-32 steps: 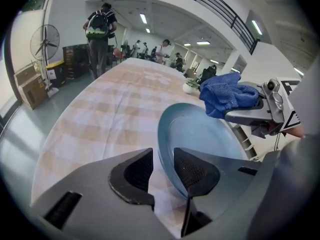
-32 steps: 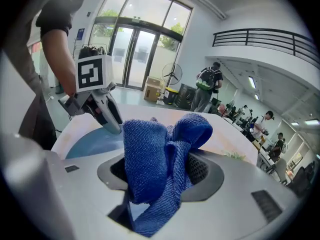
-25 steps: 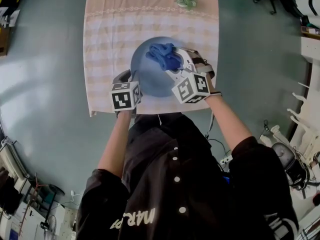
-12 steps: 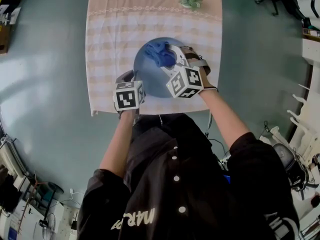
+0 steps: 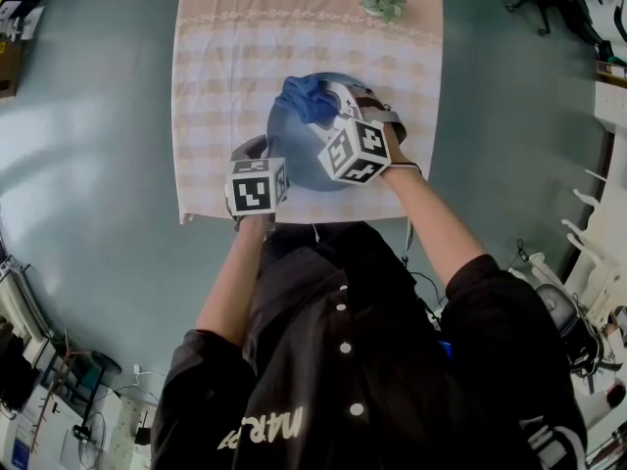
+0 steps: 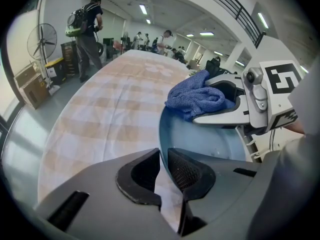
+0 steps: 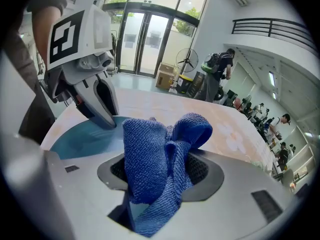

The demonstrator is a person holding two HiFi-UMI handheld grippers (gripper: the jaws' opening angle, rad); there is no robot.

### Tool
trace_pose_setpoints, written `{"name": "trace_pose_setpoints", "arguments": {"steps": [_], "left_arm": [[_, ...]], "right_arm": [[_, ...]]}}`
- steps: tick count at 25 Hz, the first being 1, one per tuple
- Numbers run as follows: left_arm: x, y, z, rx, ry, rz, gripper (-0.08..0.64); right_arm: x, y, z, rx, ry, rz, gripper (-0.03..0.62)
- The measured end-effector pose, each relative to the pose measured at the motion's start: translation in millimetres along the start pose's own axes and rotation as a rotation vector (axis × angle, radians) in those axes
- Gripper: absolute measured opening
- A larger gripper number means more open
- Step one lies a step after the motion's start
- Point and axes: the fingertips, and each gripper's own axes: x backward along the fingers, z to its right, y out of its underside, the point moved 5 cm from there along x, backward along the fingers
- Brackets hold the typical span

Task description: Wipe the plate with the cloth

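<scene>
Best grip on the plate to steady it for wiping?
The plate by its thin near-left rim, coming from the near side: the left gripper, jaws just closed further, pinches it there. The cloth in the right gripper occupies the far side.

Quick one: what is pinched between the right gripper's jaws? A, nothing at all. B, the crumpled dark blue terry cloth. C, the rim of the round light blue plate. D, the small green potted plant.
B: the right gripper view shows the crumpled dark blue terry cloth bunched between the jaws of the right gripper, over the round light blue plate.
</scene>
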Motion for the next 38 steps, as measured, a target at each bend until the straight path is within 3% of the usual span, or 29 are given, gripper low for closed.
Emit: {"name": "trace_pose_setpoints", "arguments": {"steps": [13, 38], "left_arm": [[0, -1, 0, -0.007, -0.003, -0.010, 0.063], [-1, 1, 1, -0.025, -0.042, -0.005, 0.063]], "right_arm": [[-4, 4, 12, -0.138, 0.023, -0.024, 0.235], [23, 54, 22, -0.157, 0.092, -0.134, 0.234]]}}
